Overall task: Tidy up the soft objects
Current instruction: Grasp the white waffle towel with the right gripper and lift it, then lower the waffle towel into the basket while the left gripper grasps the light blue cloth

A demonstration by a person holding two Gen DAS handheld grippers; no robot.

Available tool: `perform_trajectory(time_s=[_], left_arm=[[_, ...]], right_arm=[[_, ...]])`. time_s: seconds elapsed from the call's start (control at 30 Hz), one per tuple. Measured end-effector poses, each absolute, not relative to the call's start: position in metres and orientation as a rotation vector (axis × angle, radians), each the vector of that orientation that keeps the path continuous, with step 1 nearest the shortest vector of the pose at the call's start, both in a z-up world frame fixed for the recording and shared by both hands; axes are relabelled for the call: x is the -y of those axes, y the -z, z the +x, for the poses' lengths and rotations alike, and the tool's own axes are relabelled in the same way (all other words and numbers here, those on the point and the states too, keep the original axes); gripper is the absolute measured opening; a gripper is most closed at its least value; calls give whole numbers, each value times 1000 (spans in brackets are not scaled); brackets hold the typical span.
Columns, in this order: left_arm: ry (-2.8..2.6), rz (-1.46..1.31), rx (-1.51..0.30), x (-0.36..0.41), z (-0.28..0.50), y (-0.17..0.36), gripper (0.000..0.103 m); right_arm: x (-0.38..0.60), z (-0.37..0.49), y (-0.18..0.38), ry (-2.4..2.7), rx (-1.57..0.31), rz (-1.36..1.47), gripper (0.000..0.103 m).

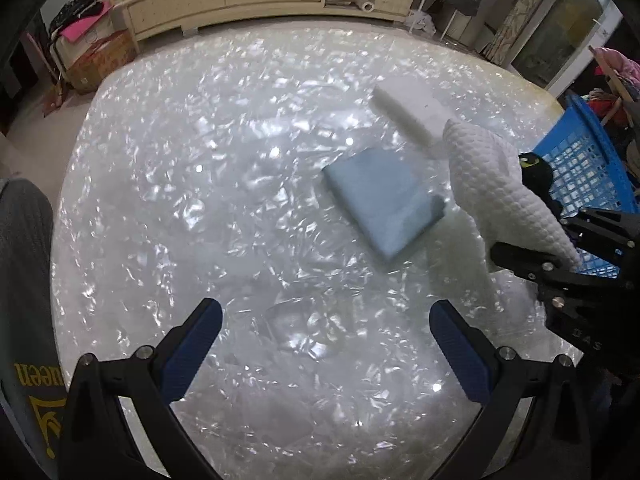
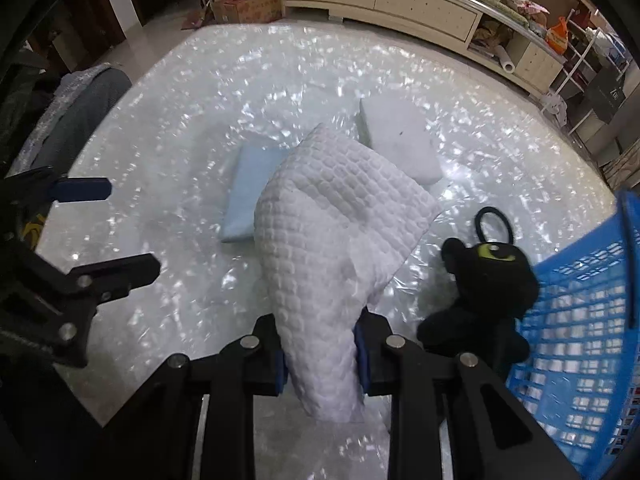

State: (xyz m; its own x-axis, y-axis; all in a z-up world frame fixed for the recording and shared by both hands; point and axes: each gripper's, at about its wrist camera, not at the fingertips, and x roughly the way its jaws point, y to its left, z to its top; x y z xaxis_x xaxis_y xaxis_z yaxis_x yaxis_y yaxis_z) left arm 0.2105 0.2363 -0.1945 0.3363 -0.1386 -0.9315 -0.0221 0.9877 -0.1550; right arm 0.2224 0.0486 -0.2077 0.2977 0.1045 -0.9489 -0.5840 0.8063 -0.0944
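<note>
The tidy-up looks only just begun. The right gripper (image 2: 320,354) is squeezed tight on one end of a white bumpy quilted cloth (image 2: 340,216), and the rest of the cloth sticks out in front of it, lifted off the shiny white crinkly table cover (image 2: 200,120). Just to the right of that gripper sits a black plush toy with a green eye (image 2: 486,280), leaning against the blue plastic basket with holes (image 2: 580,320). I cannot see anything put inside the basket yet. Past the held cloth lie a folded pale blue cloth (image 2: 244,196) and a white foam block (image 2: 400,140), both flat on the cover and waiting. So all four soft things probably still need to go in.

The right gripper points steeply down at the table. The left gripper (image 1: 326,350) also points down, with its blue fingers (image 1: 192,348) spread wide apart and nothing between them, only bare cover below.
</note>
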Motion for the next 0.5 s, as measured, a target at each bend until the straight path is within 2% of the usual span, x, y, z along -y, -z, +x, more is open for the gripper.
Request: perform_trajectory(time_s=[0.5], left_arm=[[167, -21, -1170, -189, 219, 153, 103]], right_arm=[[17, 214, 108, -445, -1140, -430, 24]])
